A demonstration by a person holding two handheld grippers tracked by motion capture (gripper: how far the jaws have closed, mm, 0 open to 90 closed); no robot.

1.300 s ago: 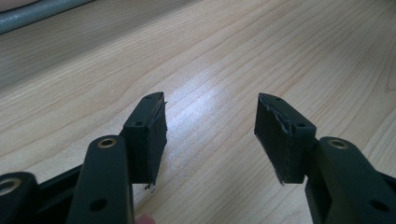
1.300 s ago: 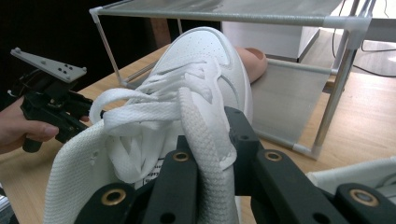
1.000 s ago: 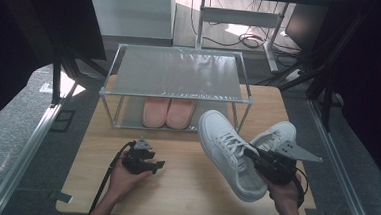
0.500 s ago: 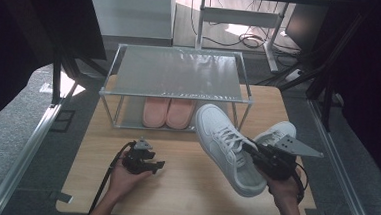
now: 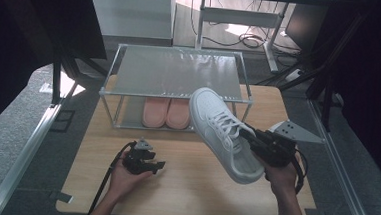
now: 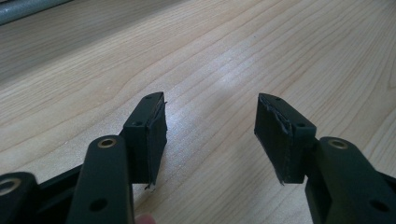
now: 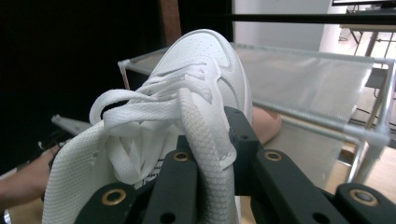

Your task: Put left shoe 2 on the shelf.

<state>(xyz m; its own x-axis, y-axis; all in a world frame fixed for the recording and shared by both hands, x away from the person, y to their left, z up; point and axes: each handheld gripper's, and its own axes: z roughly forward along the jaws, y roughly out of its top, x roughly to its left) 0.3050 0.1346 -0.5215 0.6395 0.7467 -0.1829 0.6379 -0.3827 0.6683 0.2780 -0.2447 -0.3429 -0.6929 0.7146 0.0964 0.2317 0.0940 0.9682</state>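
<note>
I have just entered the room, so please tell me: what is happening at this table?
A person works with a gripper in each hand. The right gripper is shut on a white sneaker, gripping it near the laces and holding it above the wooden table, toe toward the metal shoe rack. A pink pair of slippers sits on the rack's lower level. The left gripper rests low over the table, jaws open, holding nothing.

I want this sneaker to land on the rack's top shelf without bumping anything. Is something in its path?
Nothing visible blocks it. The white sneaker, held by the right gripper, hangs with its toe at the front edge of the rack, whose top shelf is bare. The pink slippers sit on the lower level, out of the way.
</note>
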